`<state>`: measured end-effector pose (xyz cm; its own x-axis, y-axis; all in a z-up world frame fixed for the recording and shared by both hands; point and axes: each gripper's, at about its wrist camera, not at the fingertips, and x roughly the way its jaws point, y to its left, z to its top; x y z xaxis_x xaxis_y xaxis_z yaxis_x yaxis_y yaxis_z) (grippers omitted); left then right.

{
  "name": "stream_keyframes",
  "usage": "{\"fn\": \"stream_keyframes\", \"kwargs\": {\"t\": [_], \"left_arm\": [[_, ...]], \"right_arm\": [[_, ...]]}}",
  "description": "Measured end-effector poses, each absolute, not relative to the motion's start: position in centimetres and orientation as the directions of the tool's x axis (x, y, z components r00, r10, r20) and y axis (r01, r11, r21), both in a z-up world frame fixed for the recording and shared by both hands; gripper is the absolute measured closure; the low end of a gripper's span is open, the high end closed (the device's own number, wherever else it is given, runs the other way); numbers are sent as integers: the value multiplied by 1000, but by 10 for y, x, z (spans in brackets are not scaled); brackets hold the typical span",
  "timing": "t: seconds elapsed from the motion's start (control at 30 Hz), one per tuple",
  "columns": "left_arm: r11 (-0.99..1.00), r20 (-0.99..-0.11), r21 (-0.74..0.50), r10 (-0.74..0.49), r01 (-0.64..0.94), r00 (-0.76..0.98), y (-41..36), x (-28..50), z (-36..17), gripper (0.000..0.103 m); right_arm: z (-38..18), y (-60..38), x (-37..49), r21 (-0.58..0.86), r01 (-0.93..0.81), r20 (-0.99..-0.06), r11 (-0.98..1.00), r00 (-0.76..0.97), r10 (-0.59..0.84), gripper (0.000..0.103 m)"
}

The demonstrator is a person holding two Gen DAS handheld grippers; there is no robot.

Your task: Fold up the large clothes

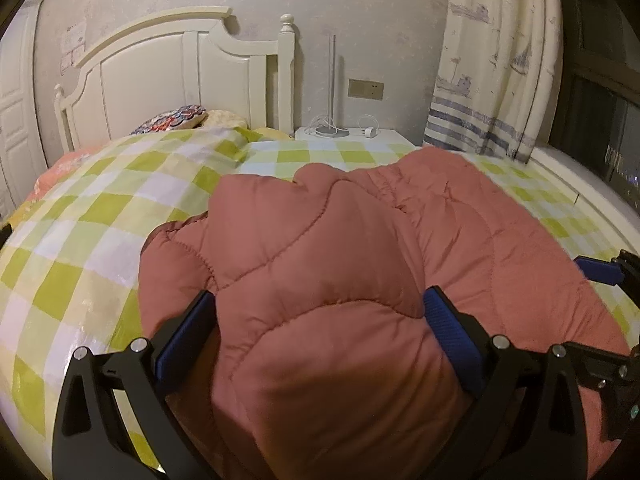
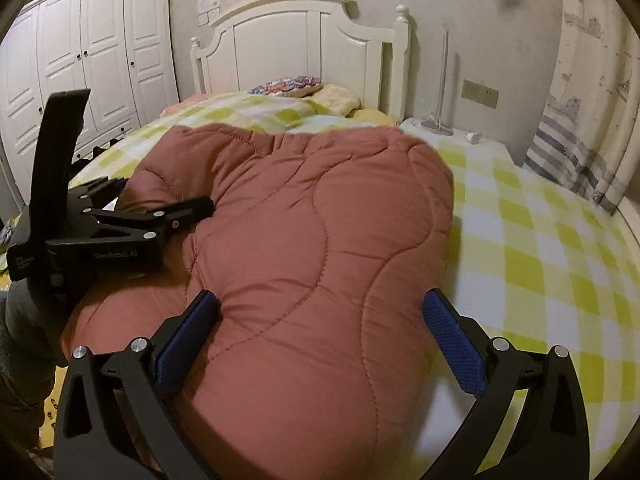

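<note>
Right wrist: coat (image 2: pixel 320 240) runs near to far on bed (image 2: pixel 540 240); both grippers (image 2: pixel 320 320) (image 1: pixel 320 320) spread wide, straddling its near end.

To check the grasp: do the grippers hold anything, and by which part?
Cannot be told: the pink jacket fills the left gripper and the right gripper, jaws wide.

Dim, warm indoor light in both fisheye views; light source out of view. Window (image 1: pixel 616 152) dark, faint specks of light in glass. Soft shadows, no hard glare; small glints on metal screws. Strong barrel distortion: headboard (image 1: pixel 176 76) and wardrobe (image 2: pixel 80 52) bow outward, black vignette in corners. Nearest quilted fabric (image 1: pixel 320 380) soft, slightly blurred; grain on wall (image 2: pixel 500 20).
</note>
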<state>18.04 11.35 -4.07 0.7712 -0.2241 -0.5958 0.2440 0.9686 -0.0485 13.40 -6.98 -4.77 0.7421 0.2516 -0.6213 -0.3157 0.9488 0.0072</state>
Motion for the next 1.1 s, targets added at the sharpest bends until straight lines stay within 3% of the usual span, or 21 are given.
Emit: {"fn": "stream_keyframes", "kwargs": {"t": [0.13, 0.2, 0.3, 0.43, 0.6, 0.7, 0.73, 0.77, 0.8, 0.83, 0.93, 1.1], "left_arm": [[968, -570, -180, -248, 175, 784, 144, 164, -30, 2], [950, -583, -268, -292, 160, 758, 164, 161, -34, 2], [914, -609, -376, -366, 150, 704, 184, 161, -44, 2], [836, -613, -531, -493, 139, 618, 202, 166, -64, 2], [722, -573, -681, -631, 125, 523, 207, 177, -89, 2], [689, -543, -704, -679, 173, 493, 197, 183, -90, 2], [684, -536, -707, -686, 182, 492, 193, 183, -91, 4], [682, -530, -705, -689, 194, 494, 188, 185, -90, 9], [680, -524, -704, -693, 206, 495, 185, 187, -90, 18], [669, -509, -709, -704, 222, 495, 181, 189, -87, 28], [634, -467, -729, -736, 257, 490, 166, 196, -75, 45], [633, -431, -683, -752, 365, 498, 112, 218, -26, 49]], "right_arm": [[-33, -89, 123, 15, -271, -584, 963, 779, 228, 5], [-31, -106, 126, 84, -230, -602, 969, 764, 234, 5], [-42, -131, 141, 260, -204, -666, 944, 670, 328, 5], [-72, -149, 154, 510, -202, -649, 836, 548, 528, 5], [-95, -155, 163, 645, -221, -592, 731, 459, 662, 5], [-98, -154, 164, 664, -254, -560, 703, 455, 693, 5], [-97, -153, 162, 659, -274, -549, 701, 461, 697, 8], [-94, -153, 158, 648, -297, -530, 702, 485, 695, 16], [-92, -154, 154, 638, -310, -516, 705, 507, 690, 23], [-89, -156, 152, 626, -319, -504, 712, 531, 681, 25], [-79, -167, 143, 576, -318, -479, 753, 616, 626, 31], [-32, -189, 126, 421, -281, -401, 862, 795, 455, 34]]}}
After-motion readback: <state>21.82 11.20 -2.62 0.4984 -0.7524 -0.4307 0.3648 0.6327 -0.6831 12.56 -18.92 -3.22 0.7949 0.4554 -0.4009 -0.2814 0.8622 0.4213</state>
